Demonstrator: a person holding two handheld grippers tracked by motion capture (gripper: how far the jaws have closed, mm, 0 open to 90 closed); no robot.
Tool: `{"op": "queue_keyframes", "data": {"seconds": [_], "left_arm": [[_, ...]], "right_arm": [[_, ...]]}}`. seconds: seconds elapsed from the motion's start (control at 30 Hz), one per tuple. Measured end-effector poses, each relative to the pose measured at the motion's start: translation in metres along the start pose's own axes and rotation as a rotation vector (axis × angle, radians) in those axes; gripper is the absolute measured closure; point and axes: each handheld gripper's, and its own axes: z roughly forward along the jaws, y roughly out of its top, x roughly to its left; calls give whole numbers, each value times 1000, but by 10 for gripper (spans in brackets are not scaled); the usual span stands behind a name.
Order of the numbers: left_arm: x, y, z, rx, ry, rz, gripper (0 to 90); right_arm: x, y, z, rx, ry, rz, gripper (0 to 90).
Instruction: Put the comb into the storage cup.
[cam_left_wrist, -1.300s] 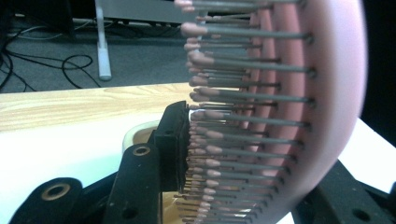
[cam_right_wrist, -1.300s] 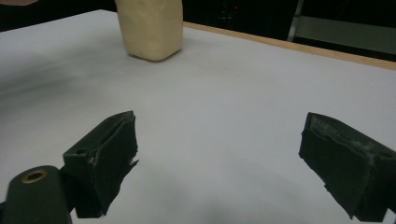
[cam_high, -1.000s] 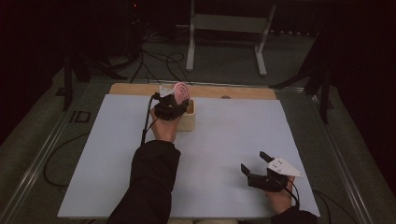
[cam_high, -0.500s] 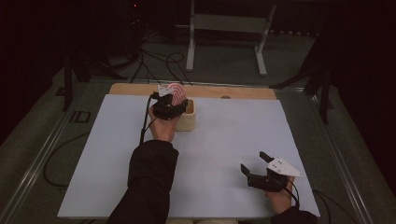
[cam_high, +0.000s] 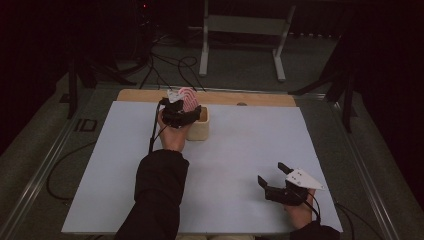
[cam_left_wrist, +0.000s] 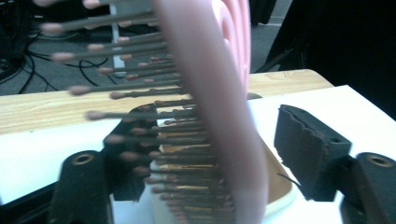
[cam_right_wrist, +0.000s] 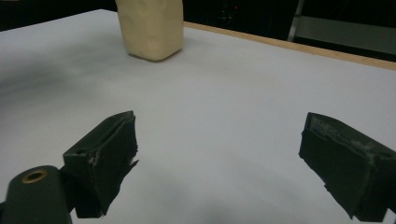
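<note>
Hairbrush (cam_left_wrist: 224, 116) stood head-up in the cream holder (cam_high: 199, 131), so the placing looked done. Left gripper (cam_high: 181, 116) sat over the holder, its fingers (cam_left_wrist: 308, 154) just opening, clear of the brush; only withdrawing remained. Right gripper (cam_high: 276, 179), well apart from the holder, gaped wide on the worktop (cam_high: 250, 150).

Hairbrush (cam_high: 187, 98) in holder (cam_high: 199, 127), upper centre of frame.
Holder stands on the counter (cam_high: 240, 150), near its far edge.

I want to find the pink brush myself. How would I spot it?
Look at the far edge of the white table, by the wooden strip. A cream cup stands there, and the pink hairbrush pokes up out of it, between the open left tool. It's the only pink, bristly thing there.
</note>
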Motion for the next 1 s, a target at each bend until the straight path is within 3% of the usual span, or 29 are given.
{"op": "queue_keyframes", "data": {"seconds": [0.53, 1.0], "left_arm": [[1, 3, -4, -11, 18, 28, 5], [-1, 7, -12, -54, 48, 68, 0]], "right_arm": [[0, 0, 0, 1, 0, 0, 111], [1, 0, 0, 0, 2, -2, 111]]}}
